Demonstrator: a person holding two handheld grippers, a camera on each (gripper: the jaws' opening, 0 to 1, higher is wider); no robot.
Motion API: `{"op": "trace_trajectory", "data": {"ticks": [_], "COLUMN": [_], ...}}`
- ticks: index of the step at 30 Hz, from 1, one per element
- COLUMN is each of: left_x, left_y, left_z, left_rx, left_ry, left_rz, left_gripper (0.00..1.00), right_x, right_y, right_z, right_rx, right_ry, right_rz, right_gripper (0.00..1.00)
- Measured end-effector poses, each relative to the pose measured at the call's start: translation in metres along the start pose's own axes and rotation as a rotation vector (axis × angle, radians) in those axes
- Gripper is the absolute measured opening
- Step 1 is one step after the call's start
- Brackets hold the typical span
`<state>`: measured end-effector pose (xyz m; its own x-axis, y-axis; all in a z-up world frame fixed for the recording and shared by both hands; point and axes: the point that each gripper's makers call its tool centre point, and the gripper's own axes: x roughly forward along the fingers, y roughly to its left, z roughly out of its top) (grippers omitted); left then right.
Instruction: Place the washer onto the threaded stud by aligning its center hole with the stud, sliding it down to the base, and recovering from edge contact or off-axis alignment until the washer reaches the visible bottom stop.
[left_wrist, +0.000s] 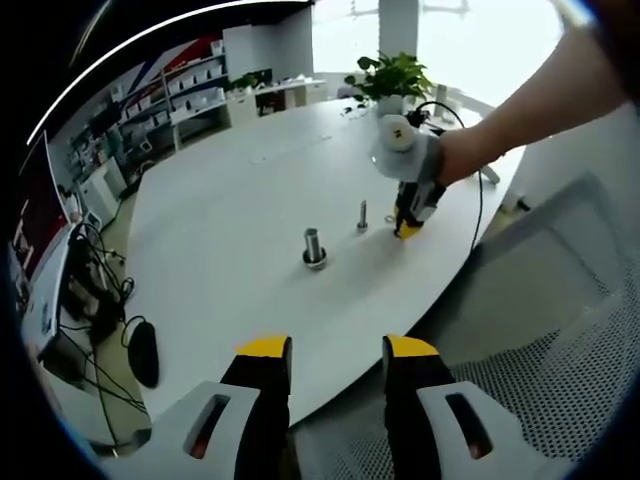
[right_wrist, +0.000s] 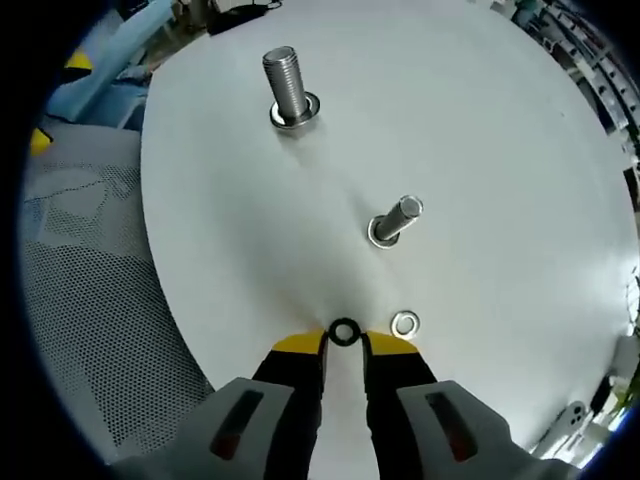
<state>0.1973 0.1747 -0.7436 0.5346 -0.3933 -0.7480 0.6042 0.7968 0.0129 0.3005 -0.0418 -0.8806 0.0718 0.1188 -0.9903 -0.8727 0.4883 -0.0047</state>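
Observation:
On the white round table (left_wrist: 230, 200) stands a thick threaded stud (left_wrist: 314, 245) with a ring at its foot, and a thinner stud (left_wrist: 362, 215) to its right. My left gripper (left_wrist: 338, 348) hangs open and empty off the table's near edge. A hand holds my right gripper (left_wrist: 406, 230) tip-down on the table beside the thin stud. In the right gripper view, the right gripper (right_wrist: 344, 343) has its jaws drawn close on a small black washer (right_wrist: 344, 332) at table level. A silver washer (right_wrist: 404, 323) lies just to its right. Beyond are the thin stud (right_wrist: 395, 222) and the thick stud (right_wrist: 288, 88).
A grey mesh chair (left_wrist: 560, 380) sits by the table's edge, also the mesh chair (right_wrist: 80, 250) at the left of the right gripper view. A potted plant (left_wrist: 395, 75) stands at the table's far side. Cables and a dark object (left_wrist: 143, 352) lie on the floor at left.

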Motion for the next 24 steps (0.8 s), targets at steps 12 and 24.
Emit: {"op": "trace_trajectory", "data": {"ticks": [12, 24], "left_x": [0.0002, 0.0004], "left_y": [-0.0017, -0.0012], "left_z": [-0.0012, -0.0008], "left_rx": [0.001, -0.004], "left_ry": [0.004, 0.003], "left_rz": [-0.01, -0.009], "left_gripper": [0.34, 0.34], "right_x": [0.0023, 0.0014], "right_y": [-0.001, -0.0013], "right_z": [0.0028, 0.0031], "right_rx": [-0.056, -0.063], "right_ry": [0.07, 0.079], "right_rz": [0.009, -0.005], "right_gripper": [0.15, 0.14]}}
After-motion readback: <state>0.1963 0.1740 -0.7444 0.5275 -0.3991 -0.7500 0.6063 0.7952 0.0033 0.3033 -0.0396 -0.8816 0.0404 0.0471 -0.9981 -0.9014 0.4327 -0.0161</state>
